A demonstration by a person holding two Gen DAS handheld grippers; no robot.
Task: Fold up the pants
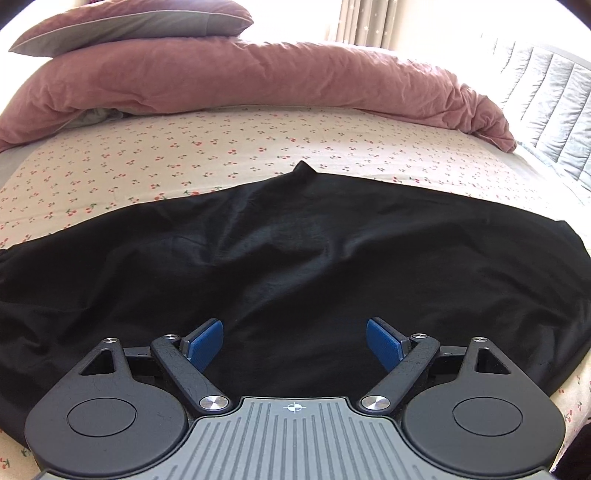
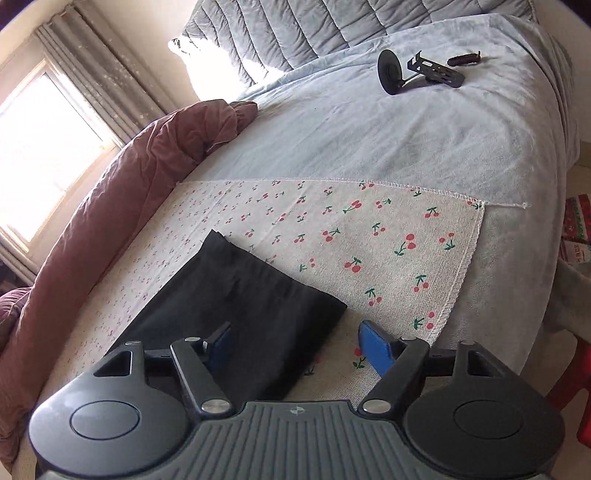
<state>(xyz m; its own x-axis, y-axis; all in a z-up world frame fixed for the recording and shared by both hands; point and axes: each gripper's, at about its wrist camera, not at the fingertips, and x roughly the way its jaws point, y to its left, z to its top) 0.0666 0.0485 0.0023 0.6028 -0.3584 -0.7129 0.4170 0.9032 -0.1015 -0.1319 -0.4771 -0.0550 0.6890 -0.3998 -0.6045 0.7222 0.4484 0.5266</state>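
Black pants (image 1: 295, 258) lie spread across a cherry-print cloth (image 1: 184, 147) on a bed. In the left wrist view they fill the middle from side to side, with a small peak at their far edge. My left gripper (image 1: 294, 343) hovers over their near part, open, its blue pads (image 1: 207, 345) wide apart with only flat cloth below. In the right wrist view one end of the pants (image 2: 240, 310) reaches toward the cloth's corner. My right gripper (image 2: 295, 349) is open over that end, left pad above the black fabric, right pad (image 2: 375, 349) above the cherry-print cloth (image 2: 369, 243).
A rolled pink duvet (image 1: 258, 81) lies along the far side, with a pillow (image 1: 140, 22) on top. A light blue blanket (image 2: 388, 133) covers the bed beyond the cloth, with a black stand-like object (image 2: 417, 72) on it. A grey quilted headboard (image 2: 295, 26) and a curtained window (image 2: 44, 140) stand behind.
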